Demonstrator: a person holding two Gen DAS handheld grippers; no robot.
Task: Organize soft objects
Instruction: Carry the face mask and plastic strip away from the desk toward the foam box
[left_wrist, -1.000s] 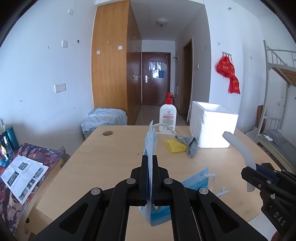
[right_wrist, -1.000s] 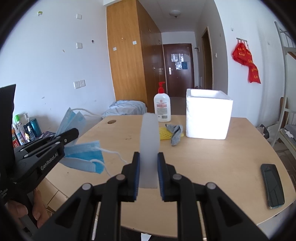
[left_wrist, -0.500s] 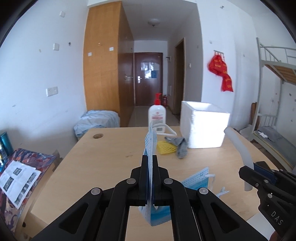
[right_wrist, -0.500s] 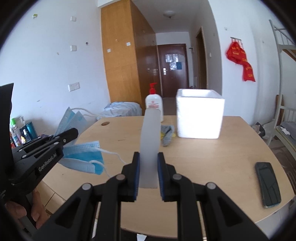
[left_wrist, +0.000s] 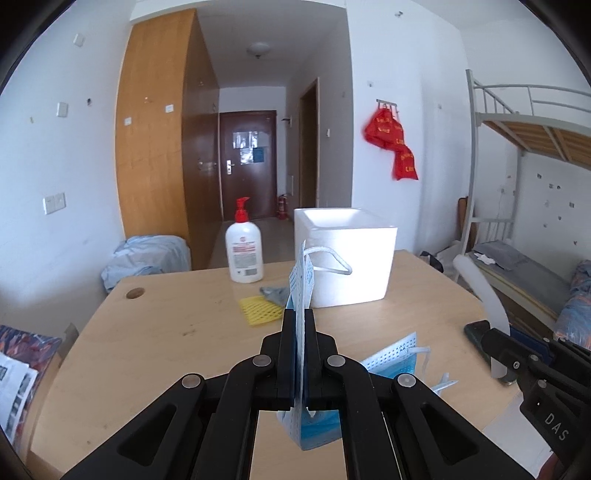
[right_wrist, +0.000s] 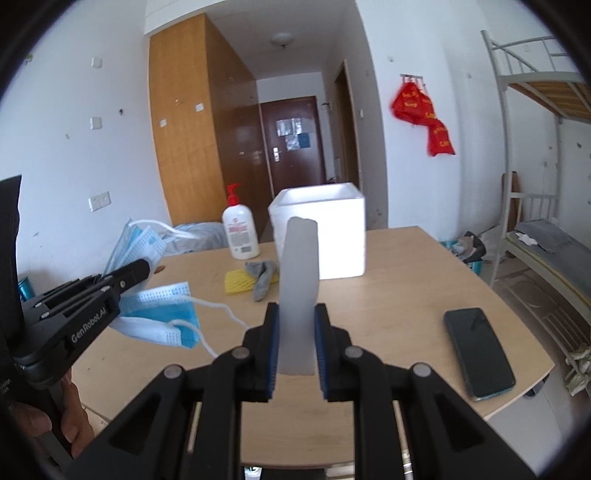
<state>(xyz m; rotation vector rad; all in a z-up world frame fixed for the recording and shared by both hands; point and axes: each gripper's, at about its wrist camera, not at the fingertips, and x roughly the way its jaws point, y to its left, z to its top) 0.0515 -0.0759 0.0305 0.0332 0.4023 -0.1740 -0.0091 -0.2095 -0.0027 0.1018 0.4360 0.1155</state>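
Two clamped grippers above a table: left (left_wrist: 300, 354) pinching face masks (left_wrist: 301, 291), right (right_wrist: 295, 345) gripping an upright foam strip (right_wrist: 298, 291), white box (right_wrist: 320, 236) straight ahead.

A dorm room: metal bunk bed (left_wrist: 524, 155), wooden wardrobe (left_wrist: 159, 162), desk (left_wrist: 177, 332).

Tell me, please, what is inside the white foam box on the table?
Nothing can be made out: both views show only the white foam box outer walls and thick rim, while its interior is hidden behind the near wall.

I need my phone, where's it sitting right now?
In the right wrist view, the phone lies flat near the table's right front edge, right of the right gripper.
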